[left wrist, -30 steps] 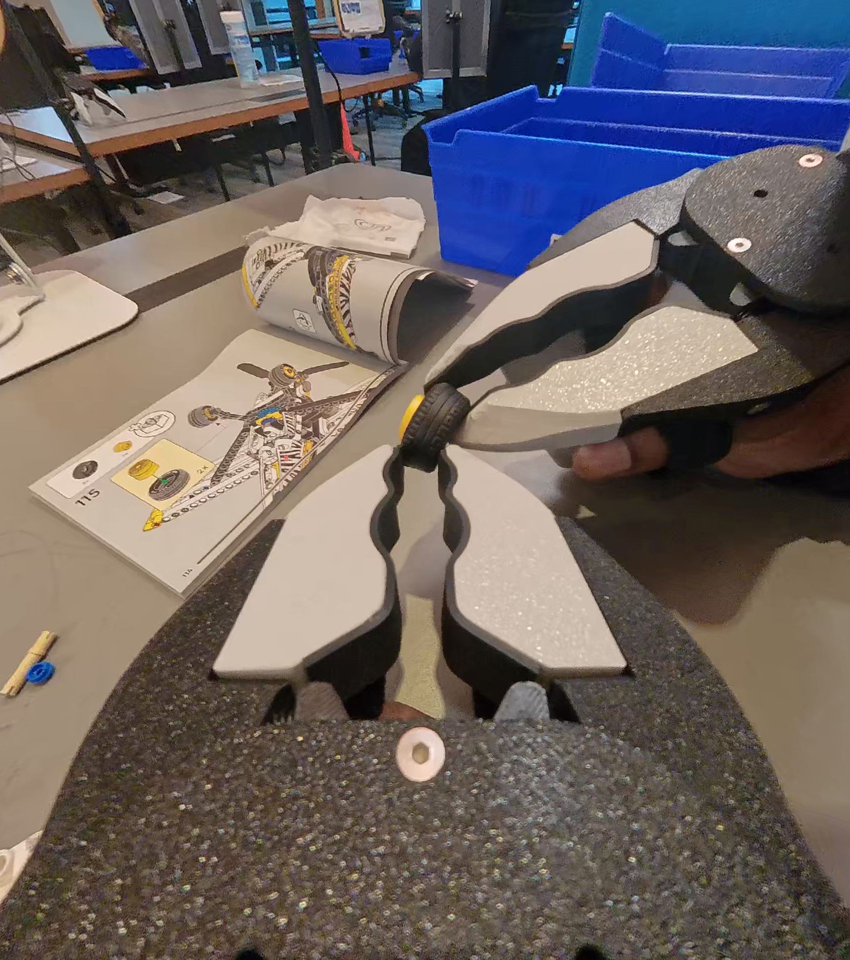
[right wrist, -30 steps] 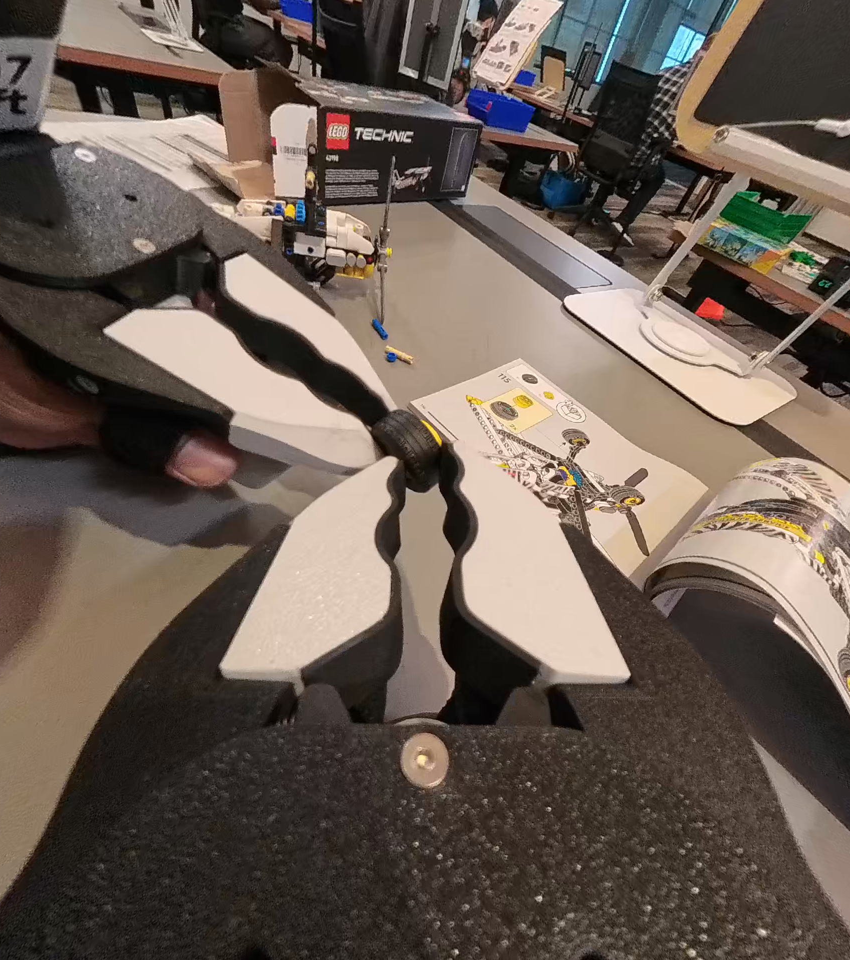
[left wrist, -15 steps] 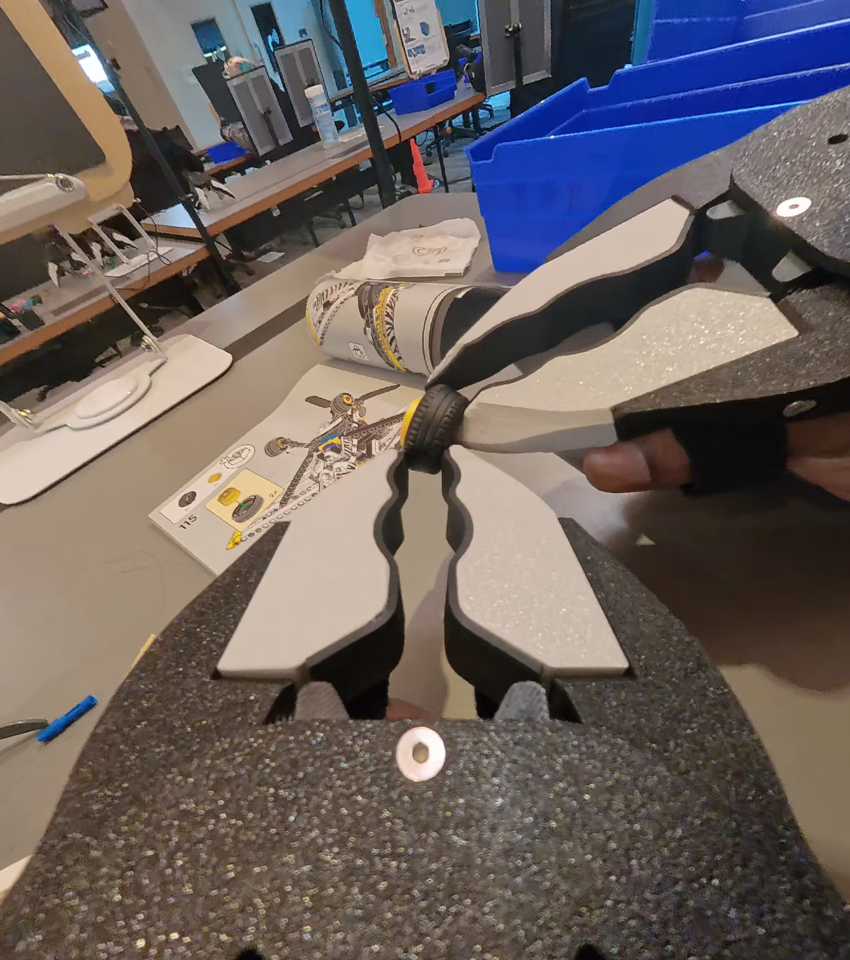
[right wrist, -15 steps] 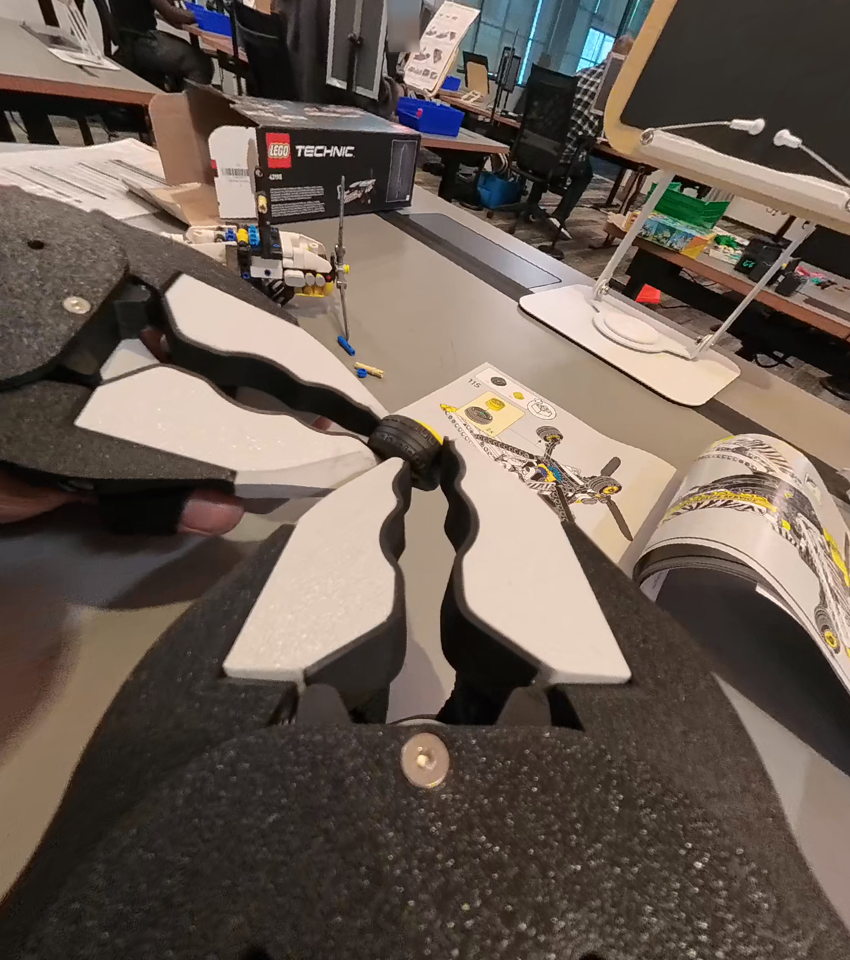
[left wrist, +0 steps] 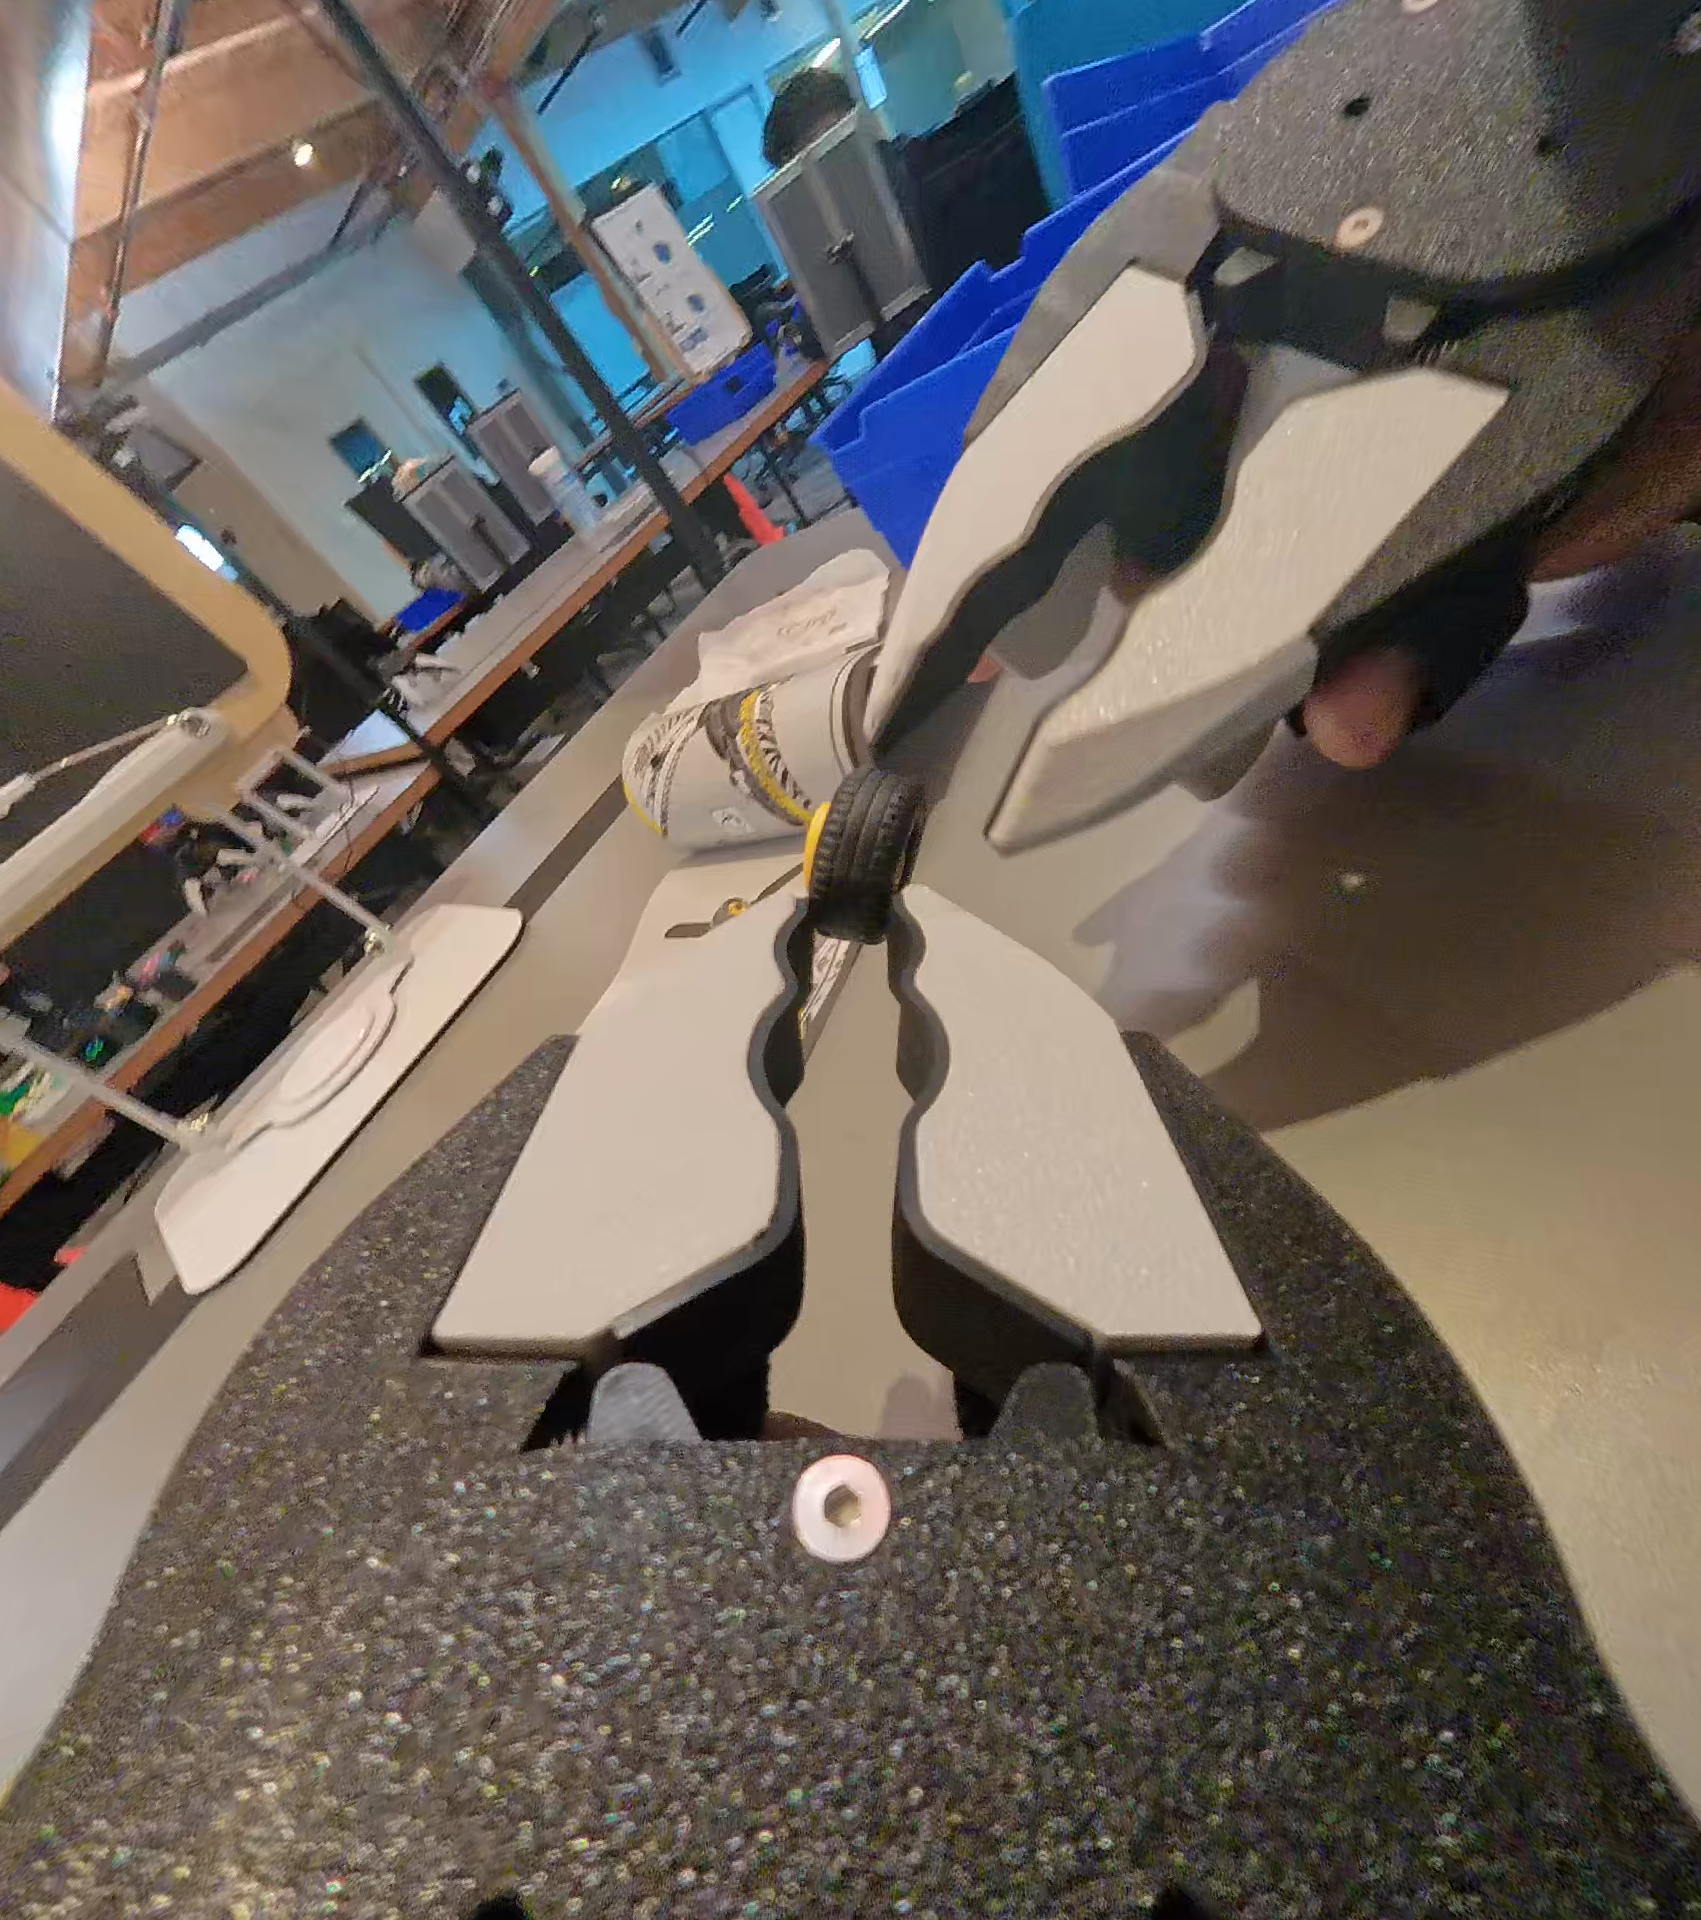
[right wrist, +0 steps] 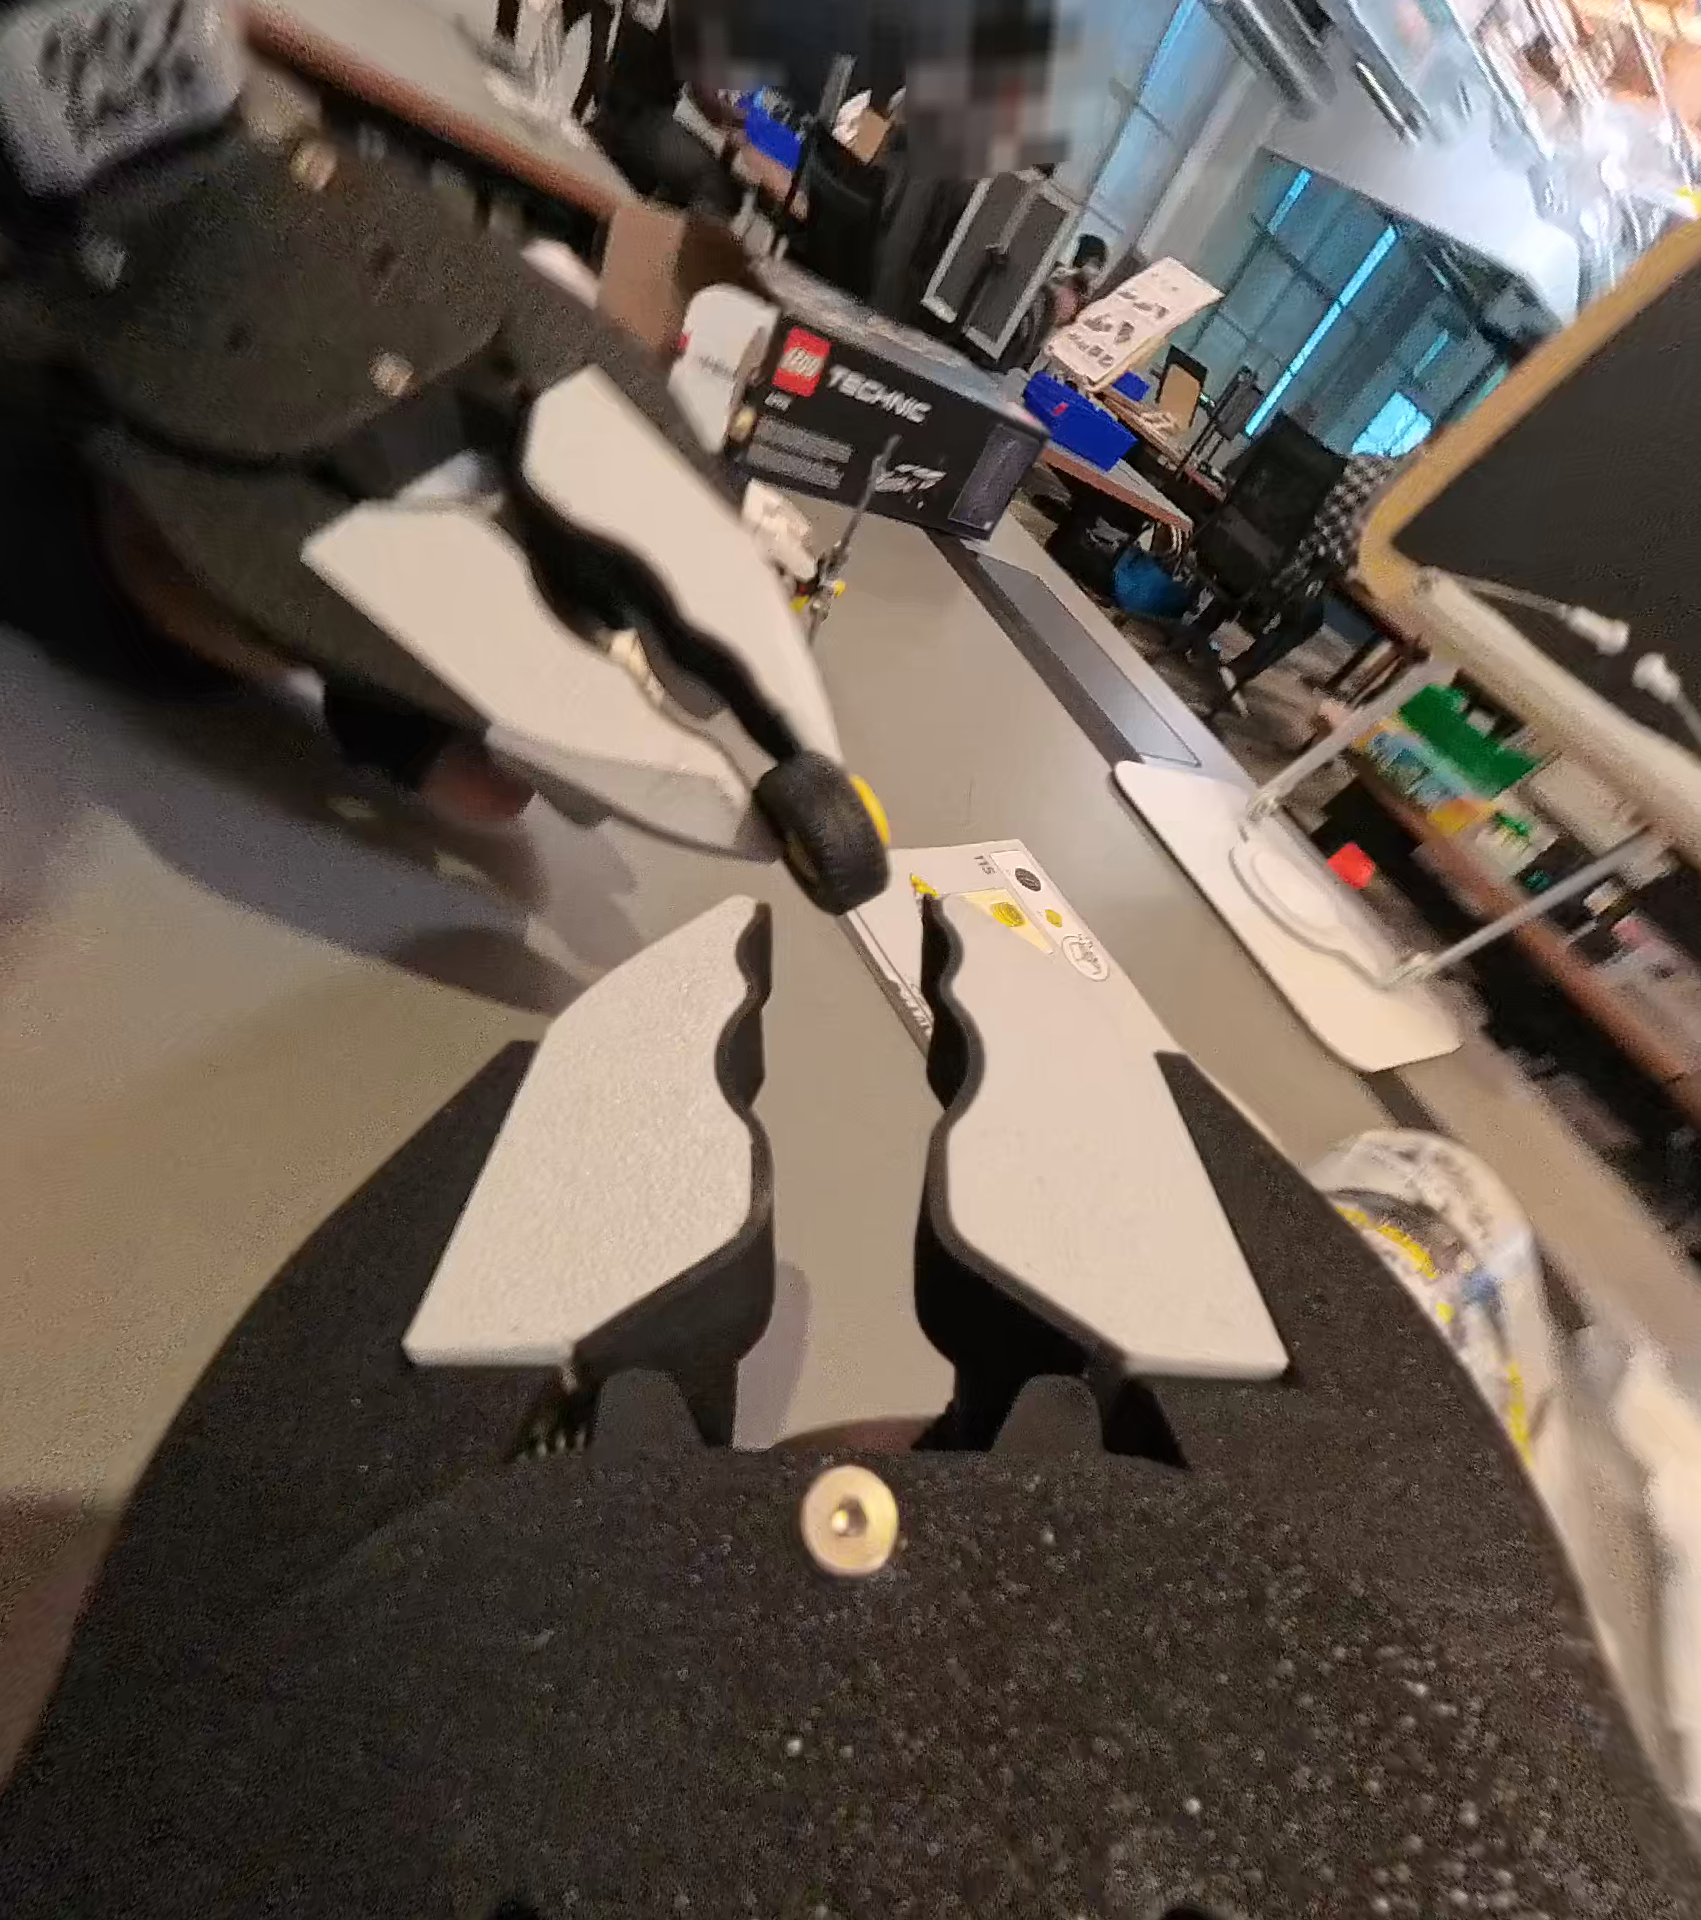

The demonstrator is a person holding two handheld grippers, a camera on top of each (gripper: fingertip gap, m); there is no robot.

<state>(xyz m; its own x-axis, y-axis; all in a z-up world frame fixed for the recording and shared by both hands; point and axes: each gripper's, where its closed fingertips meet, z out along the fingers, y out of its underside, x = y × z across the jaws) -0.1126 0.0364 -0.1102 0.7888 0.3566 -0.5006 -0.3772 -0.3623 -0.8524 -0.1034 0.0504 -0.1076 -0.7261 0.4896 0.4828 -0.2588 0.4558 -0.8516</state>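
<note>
The left gripper (left wrist: pixel 851 914) is clamped on a small black wheel with a yellow hub (left wrist: pixel 865 854), held above the grey table (left wrist: pixel 1511 1226). The right gripper (right wrist: pixel 846 914) stands apart, just beside the wheel, over an open instruction booklet (right wrist: pixel 1022 935)

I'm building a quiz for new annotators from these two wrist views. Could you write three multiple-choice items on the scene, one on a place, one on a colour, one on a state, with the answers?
1. Where is the small wheel?
A. At the tips of the left gripper
B. Lying on the booklet
C. In a blue bin

2. What colour is the wheel's hub?
A. Red
B. Yellow
C. White

3. How do the right gripper jaws stand?
A. Shut on the wheel
B. Shut on the open booklet
C. Apart, with nothing between them

Answers: 1 A, the tyre sits pinched between the left tips; 2 B, a yellow rim shows beside the black tyre; 3 C, grey table shows through the gap.
</note>
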